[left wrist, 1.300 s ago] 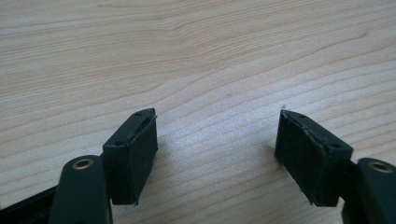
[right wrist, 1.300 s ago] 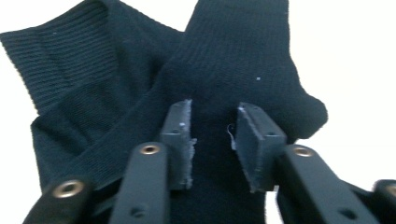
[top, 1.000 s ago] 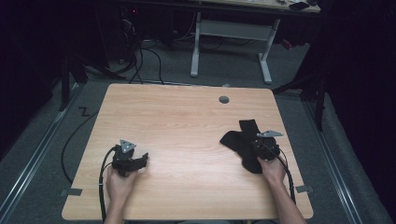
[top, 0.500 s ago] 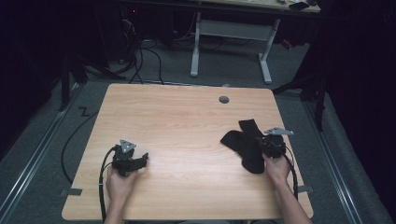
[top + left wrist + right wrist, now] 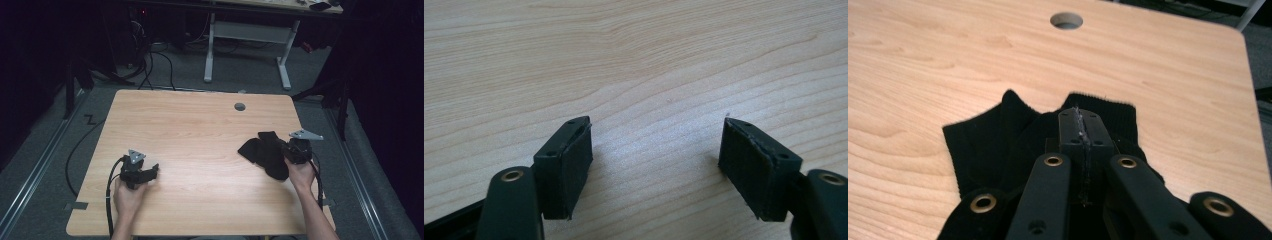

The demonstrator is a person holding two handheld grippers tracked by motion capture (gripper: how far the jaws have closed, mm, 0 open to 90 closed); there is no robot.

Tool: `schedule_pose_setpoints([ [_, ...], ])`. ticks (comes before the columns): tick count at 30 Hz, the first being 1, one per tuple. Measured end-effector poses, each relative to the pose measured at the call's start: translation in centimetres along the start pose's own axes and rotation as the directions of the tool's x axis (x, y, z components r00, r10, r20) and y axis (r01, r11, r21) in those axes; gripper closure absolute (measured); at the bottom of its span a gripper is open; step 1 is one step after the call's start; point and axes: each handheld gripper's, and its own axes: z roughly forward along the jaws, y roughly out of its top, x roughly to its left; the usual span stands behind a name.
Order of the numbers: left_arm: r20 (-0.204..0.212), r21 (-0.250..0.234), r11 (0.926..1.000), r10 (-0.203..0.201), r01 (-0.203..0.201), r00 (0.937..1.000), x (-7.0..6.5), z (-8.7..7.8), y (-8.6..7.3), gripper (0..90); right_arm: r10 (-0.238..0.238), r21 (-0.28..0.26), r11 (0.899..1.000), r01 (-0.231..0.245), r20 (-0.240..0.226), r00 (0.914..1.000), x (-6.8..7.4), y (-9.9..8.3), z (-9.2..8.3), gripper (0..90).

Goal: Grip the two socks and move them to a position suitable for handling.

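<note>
A black sock-like cloth [image 5: 261,151] lies bunched at the right side of the wooden table [image 5: 200,125]. My right gripper [image 5: 284,151] is at the cloth's right edge, its jaws shut on a fold of it. In the right gripper view the two pads of the right gripper [image 5: 1081,120] meet with a thin layer of the black cloth [image 5: 983,145] pinched between them, and a ribbed cuff lies just beyond the tips. My left gripper [image 5: 153,170] rests near the front left of the table. In its own view the left gripper [image 5: 656,150] stands open over bare wood.
A round cable hole [image 5: 240,106] sits near the table's far edge, also the hole [image 5: 1066,20] ahead of the right gripper. Cables trail on the grey floor at the left, and a white desk frame [image 5: 247,37] stands behind.
The right gripper has risen a little with the cloth's edge pinched in it, and the cloth has bunched up under it. The left gripper has not moved.
</note>
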Motion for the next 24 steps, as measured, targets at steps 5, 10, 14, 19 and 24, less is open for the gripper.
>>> schedule_pose_setpoints([
  [5,0.000,0.000,1.0000,-0.001,0.001,1.0000,0.0,0.0,0.0,29.7,-0.008,-0.002,1.000,0.008,0.001,1.0000,0.0,0.7,-0.4,89.9],
  [10,-0.002,0.001,1.0000,0.001,-0.001,1.0000,0.0,0.0,0.0,29.3,-0.012,0.015,1.000,0.012,-0.004,0.9999,-0.4,1.3,-0.8,89.9],
  [14,0.000,0.001,1.0000,0.000,0.000,1.0000,0.0,0.0,0.0,29.5,-0.013,0.030,0.999,0.013,-0.017,0.9998,-0.7,1.2,-1.0,89.8],
  [19,0.000,0.000,1.0000,0.000,0.000,1.0000,0.0,0.0,0.0,29.6,-0.023,0.065,0.998,0.024,-0.024,0.9995,-0.7,0.6,-1.1,89.8],
  [24,0.002,0.000,1.0000,0.001,-0.001,1.0000,0.0,0.0,0.0,29.8,-0.012,0.127,0.992,0.016,-0.035,0.9993,-1.1,0.2,-0.5,89.8],
])
